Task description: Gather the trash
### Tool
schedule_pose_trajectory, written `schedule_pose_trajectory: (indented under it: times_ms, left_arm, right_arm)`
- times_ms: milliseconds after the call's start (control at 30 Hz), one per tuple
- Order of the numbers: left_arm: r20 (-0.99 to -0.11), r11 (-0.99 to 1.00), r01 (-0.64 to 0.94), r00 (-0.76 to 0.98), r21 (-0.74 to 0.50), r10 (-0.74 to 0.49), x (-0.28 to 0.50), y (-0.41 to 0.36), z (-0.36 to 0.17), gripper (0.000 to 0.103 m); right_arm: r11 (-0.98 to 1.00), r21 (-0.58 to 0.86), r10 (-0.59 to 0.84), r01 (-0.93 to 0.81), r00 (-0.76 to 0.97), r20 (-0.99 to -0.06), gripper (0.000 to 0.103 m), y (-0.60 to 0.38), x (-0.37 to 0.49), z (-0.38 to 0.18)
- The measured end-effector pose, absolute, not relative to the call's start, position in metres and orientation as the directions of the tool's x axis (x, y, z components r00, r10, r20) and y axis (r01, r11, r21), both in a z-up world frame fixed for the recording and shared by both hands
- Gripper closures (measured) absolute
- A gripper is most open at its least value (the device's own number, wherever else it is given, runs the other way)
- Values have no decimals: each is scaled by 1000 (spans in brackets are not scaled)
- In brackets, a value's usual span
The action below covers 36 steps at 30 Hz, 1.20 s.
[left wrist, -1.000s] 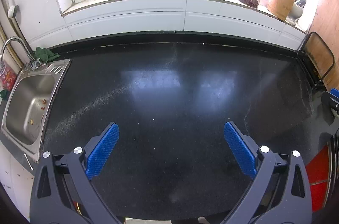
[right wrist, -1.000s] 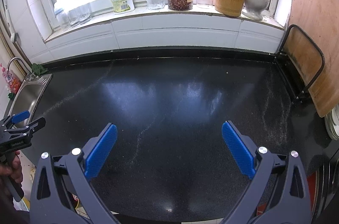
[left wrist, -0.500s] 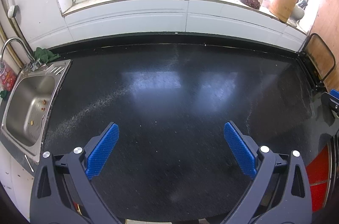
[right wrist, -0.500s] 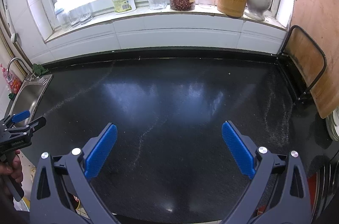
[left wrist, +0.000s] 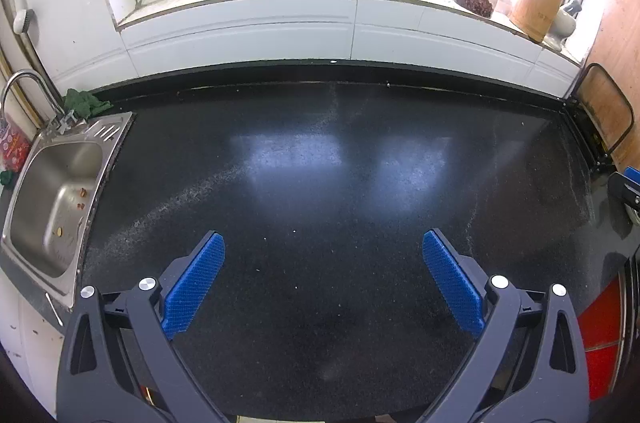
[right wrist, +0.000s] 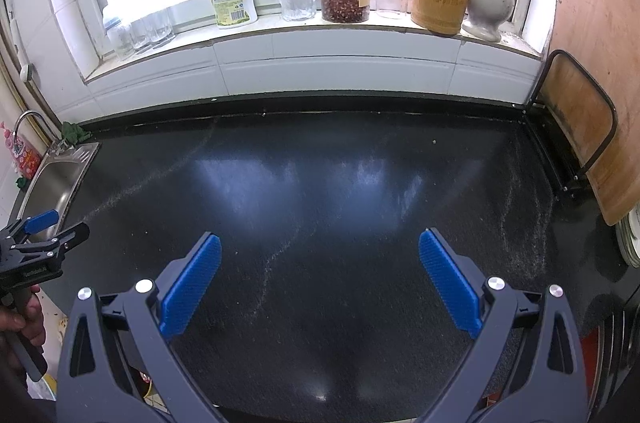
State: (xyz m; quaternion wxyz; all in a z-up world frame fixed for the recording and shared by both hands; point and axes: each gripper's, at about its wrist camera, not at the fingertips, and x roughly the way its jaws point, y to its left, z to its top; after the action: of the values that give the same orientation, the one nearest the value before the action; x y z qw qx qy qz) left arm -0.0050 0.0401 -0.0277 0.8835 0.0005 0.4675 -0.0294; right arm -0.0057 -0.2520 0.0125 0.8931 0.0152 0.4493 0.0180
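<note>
Two grippers hang over the black counter [left wrist: 320, 183], left gripper [left wrist: 323, 263] and right gripper [right wrist: 320, 263] both spread wide and empty. Judged from this, collecting looks nearly finished or not yet begun: no sizeable trash lies on the counter. Left of it, the sink [left wrist: 36, 207] holds small brown bits [left wrist: 82, 199]. One pale crumb [right wrist: 433, 142] sits near the counter's back edge, too small to show any long axis or heading.
</note>
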Motion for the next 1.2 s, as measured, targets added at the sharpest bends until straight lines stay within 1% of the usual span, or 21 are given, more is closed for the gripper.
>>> schedule_pose_trajectory:
  times_ms: [533, 767, 967, 1200]
  left_arm:
    - [-832, 998, 60, 552, -28, -56, -2, 36, -30, 7]
    - [-826, 998, 58, 563, -4, -36, -1, 33, -28, 7]
    - [-815, 998, 65, 578, -5, -42, -2, 33, -26, 7]
    - [-826, 997, 81, 561, -17, -60, 9, 29, -36, 7]
  right_arm:
    - [999, 45, 47, -19, 597, -801, 7, -253, -5, 13]
    - [999, 47, 48, -18, 599, -800, 7, -253, -3, 14]
    - [999, 50, 49, -14, 598, -800, 7, -257, -2, 12]
    - [998, 56, 53, -13, 593, -803, 7, -262, 2, 1]
